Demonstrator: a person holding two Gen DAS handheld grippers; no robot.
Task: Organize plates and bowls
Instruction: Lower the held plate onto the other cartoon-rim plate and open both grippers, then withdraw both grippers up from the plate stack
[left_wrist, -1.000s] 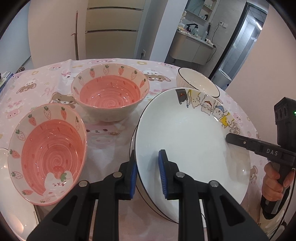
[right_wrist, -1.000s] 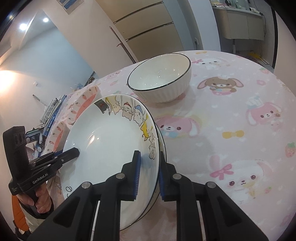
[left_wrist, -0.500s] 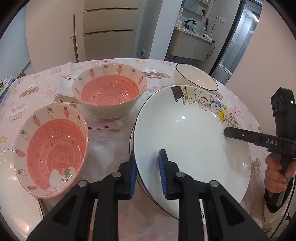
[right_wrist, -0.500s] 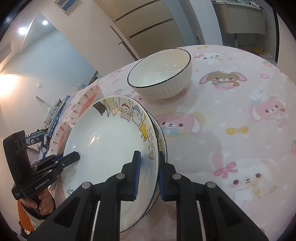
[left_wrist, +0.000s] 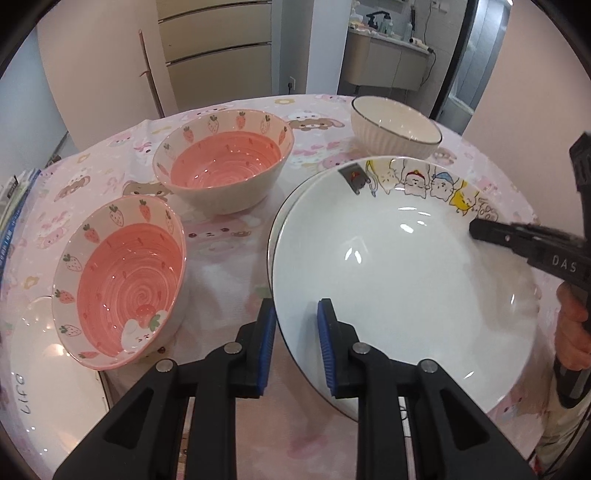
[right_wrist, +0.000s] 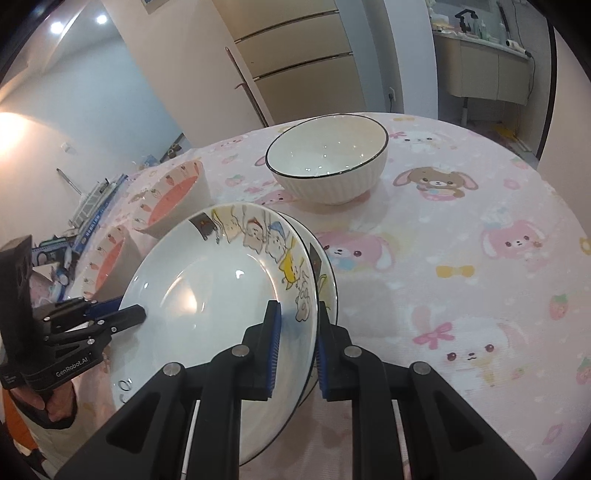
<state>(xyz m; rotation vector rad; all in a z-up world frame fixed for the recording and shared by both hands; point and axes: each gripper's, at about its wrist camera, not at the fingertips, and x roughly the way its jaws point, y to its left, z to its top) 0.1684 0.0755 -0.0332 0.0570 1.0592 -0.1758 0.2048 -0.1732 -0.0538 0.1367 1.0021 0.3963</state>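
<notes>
both grippers are on the cartoon plate (left_wrist: 402, 266) right now, one at each side of its rim. the left gripper (left_wrist: 297, 347) has its blue pads clamped across the near edge, one pad inside the dish, one outside. across the plate from it, the right gripper (right_wrist: 295, 343) pinches the opposite rim the same way, jaws closed down on the thin wall just beside the row of painted animals.

the plate is tipped, its far side higher in the right wrist view, and right behind it sits a second plate (right_wrist: 327, 273) with the same cartoon border and dark edge line, nearly nested against it. whether the two touch, i cannot tell.

beyond the cartoon plate, a white ribbed bowl (right_wrist: 328, 162) with a dark rim stands upright on the pink tablecloth (right_wrist: 480, 295), apart from it. left of the plate in the left wrist view are two strawberry bowls: the far strawberry bowl (left_wrist: 225, 162) upright, the near strawberry bowl (left_wrist: 118, 280) tilted with its open mouth toward the camera. a clear glass sheet (left_wrist: 48, 387) covers the table edge just below that tilted bowl.
</notes>
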